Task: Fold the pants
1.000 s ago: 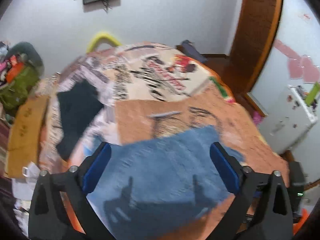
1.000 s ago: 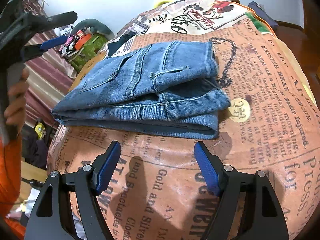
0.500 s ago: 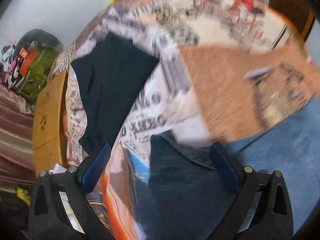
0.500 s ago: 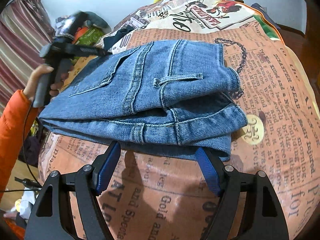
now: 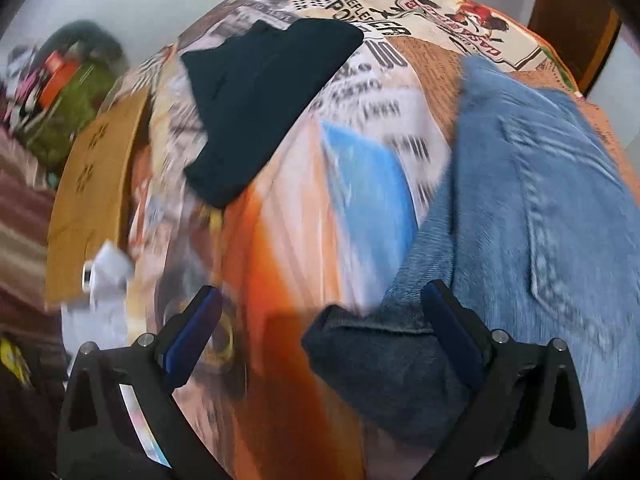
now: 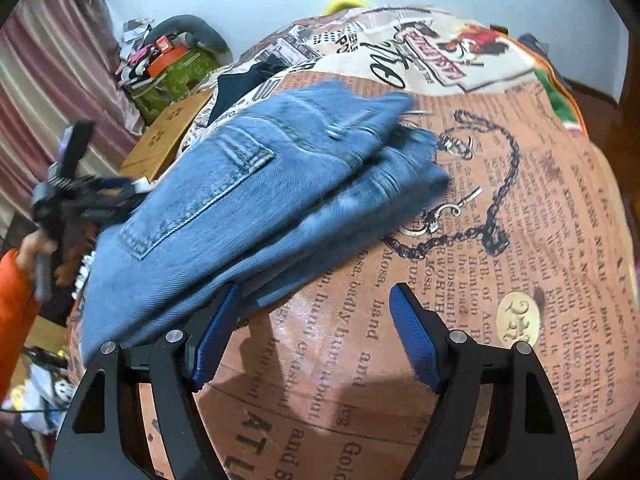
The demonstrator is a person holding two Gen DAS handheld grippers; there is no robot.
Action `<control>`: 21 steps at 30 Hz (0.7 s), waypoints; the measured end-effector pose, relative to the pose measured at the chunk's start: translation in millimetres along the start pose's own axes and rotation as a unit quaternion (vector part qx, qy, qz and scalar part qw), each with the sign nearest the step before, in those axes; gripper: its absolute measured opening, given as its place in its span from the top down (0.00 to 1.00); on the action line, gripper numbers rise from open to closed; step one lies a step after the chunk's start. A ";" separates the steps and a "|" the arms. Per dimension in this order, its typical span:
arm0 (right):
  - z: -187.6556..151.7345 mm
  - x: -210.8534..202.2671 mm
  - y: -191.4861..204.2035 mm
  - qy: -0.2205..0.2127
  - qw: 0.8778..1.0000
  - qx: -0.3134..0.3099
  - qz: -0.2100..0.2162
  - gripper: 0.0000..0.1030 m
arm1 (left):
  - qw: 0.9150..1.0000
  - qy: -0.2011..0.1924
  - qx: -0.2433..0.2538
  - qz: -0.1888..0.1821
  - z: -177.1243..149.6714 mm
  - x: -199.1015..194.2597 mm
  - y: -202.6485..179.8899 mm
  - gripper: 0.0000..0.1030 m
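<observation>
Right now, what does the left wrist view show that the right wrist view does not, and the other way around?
Only the left view shows the left gripper open at the jeans' dark corner. Only the right view shows the right gripper open at the fold edge, and the chain print. Both show the jeans, the black garment and the bedspread.

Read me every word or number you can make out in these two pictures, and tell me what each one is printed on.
All legible text is on the newspaper-print bedspread; the jeans show none.
"hand and badly hurt about" – right wrist view, below the printed chain.
"morning" and "building" – right wrist view, right-hand column.
"Gold" – right wrist view, near the bottom.
"AT L" – large letters, bottom, cut off.
"POWER" – left wrist view, beside the dark garment, partly blurred.
Red emblem lettering and the gold medallion: unreadable.
</observation>
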State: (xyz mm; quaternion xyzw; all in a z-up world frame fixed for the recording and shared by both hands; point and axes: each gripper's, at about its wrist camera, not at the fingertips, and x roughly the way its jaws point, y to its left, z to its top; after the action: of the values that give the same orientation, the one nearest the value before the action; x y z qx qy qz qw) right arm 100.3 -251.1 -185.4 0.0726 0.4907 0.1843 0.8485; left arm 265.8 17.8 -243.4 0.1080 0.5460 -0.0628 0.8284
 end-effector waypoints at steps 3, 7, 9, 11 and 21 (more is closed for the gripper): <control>-2.4 -10.6 -4.3 -0.008 1.000 0.000 -0.005 0.28 | 1.000 -0.003 -0.019 -0.013 -27.3 -23.1 -0.1 0.00; -2.6 -24.3 -10.7 -0.022 1.000 0.002 -0.012 0.28 | 0.999 -0.010 -0.024 -0.033 -53.3 -45.8 -12.5 0.01; -1.9 -29.9 -12.9 -0.027 1.000 0.002 -0.014 0.28 | 0.999 -0.017 -0.018 -0.040 -61.5 -54.5 -22.4 0.01; 0.9 -33.7 -13.0 -0.033 0.999 0.001 -0.014 0.28 | 0.999 -0.032 -0.009 -0.030 -63.6 -65.2 -30.5 0.02; 38.1 -30.1 2.5 -0.067 0.997 -0.045 -0.007 0.28 | 0.990 -0.137 -0.013 -0.013 4.5 -107.0 -30.4 0.03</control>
State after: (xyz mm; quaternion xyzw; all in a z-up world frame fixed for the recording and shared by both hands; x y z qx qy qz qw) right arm 118.9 -258.2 -141.0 0.0432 0.4249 0.1949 0.8830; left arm 220.7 -14.3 -146.8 0.0808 0.4296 -0.0805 0.8958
